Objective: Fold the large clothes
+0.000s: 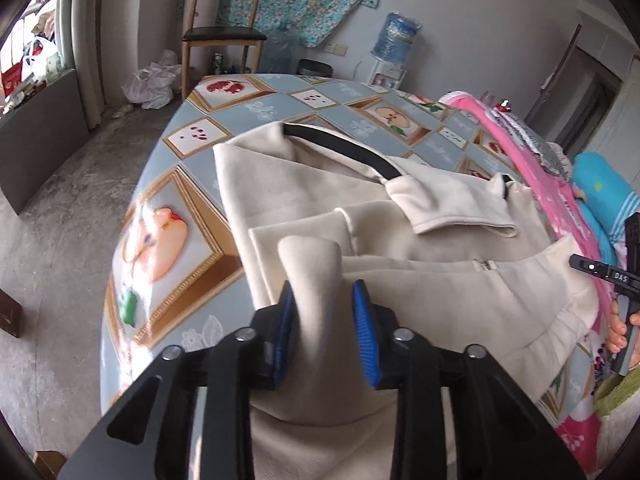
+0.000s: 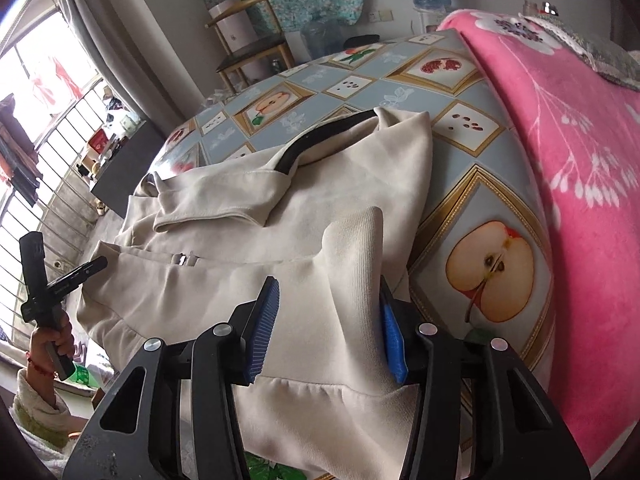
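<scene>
At the bottom of the left wrist view, the left gripper [image 1: 326,332] has its blue jaws pinched on a raised fold of the cream jacket [image 1: 320,200], near its hem. In the right wrist view the right gripper [image 2: 328,328] stands the same way, bottom centre, with a peak of the hem between its jaws; the right-hand pad presses the cloth, but whether the left-hand pad touches I cannot tell. The jacket lies spread on the fruit-print tabletop [image 1: 168,240] in mid-frame, zipper [image 1: 486,266] up, one sleeve [image 1: 460,204] crossed over the chest, the black-trimmed collar [image 1: 340,146] farthest off. To fold well, I judge both corners should be lifted evenly and carried toward the collar, keeping the hem taut so the sleeve stays tucked. A pink blanket [image 2: 580,160] lies along the right edge of that view; a chair [image 1: 224,32] stands beyond.
</scene>
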`<state>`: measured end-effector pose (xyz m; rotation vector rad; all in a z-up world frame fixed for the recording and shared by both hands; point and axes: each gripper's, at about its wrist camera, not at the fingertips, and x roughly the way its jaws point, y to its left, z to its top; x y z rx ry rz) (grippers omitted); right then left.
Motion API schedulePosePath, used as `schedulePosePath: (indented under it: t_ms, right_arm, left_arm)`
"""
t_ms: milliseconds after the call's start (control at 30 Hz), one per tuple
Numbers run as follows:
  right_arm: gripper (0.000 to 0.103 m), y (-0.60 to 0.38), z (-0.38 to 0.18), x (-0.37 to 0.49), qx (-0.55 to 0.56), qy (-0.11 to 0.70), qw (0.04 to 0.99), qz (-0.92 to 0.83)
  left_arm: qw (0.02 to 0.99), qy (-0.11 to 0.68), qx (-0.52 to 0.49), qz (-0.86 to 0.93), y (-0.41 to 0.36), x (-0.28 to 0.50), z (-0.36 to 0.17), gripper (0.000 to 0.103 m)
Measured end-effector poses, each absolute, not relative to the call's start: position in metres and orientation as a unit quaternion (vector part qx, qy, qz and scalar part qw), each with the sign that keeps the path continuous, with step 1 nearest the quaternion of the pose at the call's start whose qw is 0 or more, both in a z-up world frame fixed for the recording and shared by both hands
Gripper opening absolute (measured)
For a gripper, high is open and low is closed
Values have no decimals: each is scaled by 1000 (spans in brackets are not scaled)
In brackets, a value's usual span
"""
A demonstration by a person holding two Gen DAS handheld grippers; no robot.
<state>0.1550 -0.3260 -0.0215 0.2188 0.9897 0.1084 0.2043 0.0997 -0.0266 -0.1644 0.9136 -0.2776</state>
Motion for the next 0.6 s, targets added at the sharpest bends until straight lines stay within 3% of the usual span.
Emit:
schedulePosePath:
  t_ms: [233,600]
  right_arm:
    - [25,-324,-26,154,78,472,877,39]
    - [28,-317,-31,153,60,478,875,33]
  left_arm:
    - [887,434,-95,-124,107,204,-28,8]
    - [887,441,-66,-122,100,198,-27,8]
